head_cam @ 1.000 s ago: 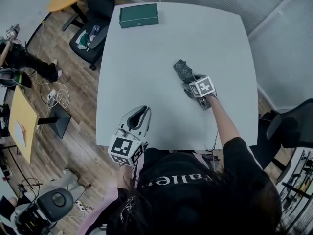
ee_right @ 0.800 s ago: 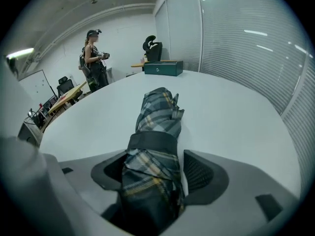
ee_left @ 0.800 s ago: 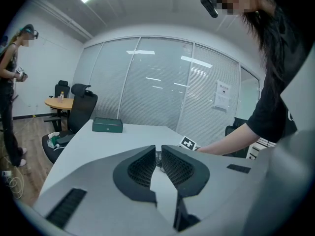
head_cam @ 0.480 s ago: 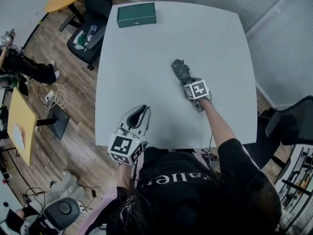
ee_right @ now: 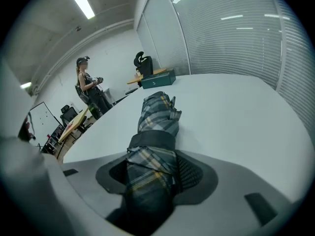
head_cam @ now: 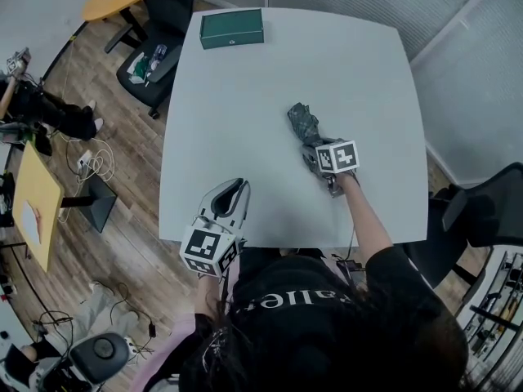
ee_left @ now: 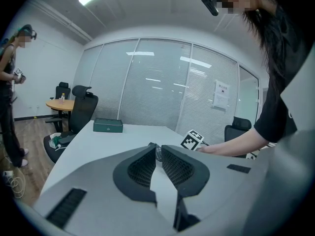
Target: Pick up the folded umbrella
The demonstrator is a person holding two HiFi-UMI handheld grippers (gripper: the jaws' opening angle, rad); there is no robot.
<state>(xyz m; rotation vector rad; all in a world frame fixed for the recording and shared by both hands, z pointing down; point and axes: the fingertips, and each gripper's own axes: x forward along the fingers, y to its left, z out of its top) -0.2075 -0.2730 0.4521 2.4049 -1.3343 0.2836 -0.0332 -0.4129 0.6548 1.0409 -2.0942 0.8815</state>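
Grey-green plaid fabric fills my right gripper (ee_right: 156, 157): the folded umbrella (ee_right: 158, 113) runs lengthwise between the two jaws, and both ribbed pads (ee_right: 189, 170) press into its sides. Those jaws have just been closing, and they clamp the bundle near one end, just behind the dark strap (ee_right: 151, 140) that wraps it. They stand fairly wide, since the bundle is thick.

My right arm (head_cam: 366, 212) reaches forward over the near right part of the white table (head_cam: 245, 96), forearm bare. Seen from the head view, the right gripper (head_cam: 317, 149) tips steeply downward with its marker cube (head_cam: 337, 157) facing up. The folded umbrella (head_cam: 304, 122) sticks out past the jaws, away from me and a little to the left, near the middle of the table. Its far end lies close to the table surface; whether it touches I cannot tell.

My left gripper (head_cam: 237, 186) hangs at the near left edge of the table, close to my body. It points forward and only slightly down. In the left gripper view its jaws are drawn together, with only a thin slit between the pads (ee_left: 177, 166) and nothing caught there. Past their tips I can see the right gripper's marker cube (ee_left: 192, 140) and my right arm (ee_left: 236, 144) stretched across the table.

A dark green box (head_cam: 232, 28) lies near the far left corner of the table, well apart from both grippers and from the umbrella.
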